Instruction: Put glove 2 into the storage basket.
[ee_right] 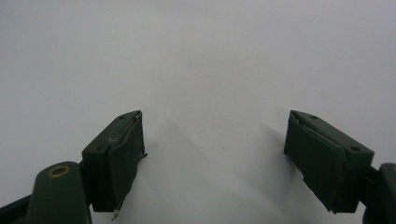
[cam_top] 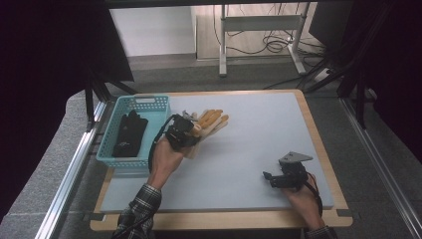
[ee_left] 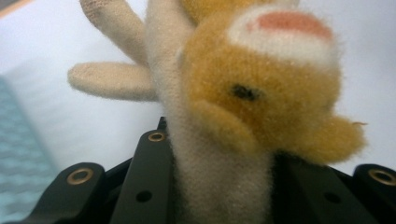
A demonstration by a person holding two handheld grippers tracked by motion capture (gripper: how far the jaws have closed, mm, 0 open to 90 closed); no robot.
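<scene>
Lab setting — aluminium frame rails [cam_top: 69, 169], black curtains [cam_top: 45, 55], floor cables [cam_top: 271, 45]

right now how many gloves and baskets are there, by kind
tan gloves: 1, shut in the left gripper
black gloves: 1, in the basket
baskets: 1, teal
total: 3

Your high view is evenly lit over the table [cam_top: 259, 149], while both side edges fall into near-black. The picture is soft and slightly grainy. Shadows on the table are faint and short.

Your left gripper view is blurred at close range: the plush glove [ee_left: 224, 107] is out of focus, and the background behind it is washed out, bright and featureless.

Your right gripper view shows diffuse light, with a soft shadow between the jaws and darker corners.
</scene>
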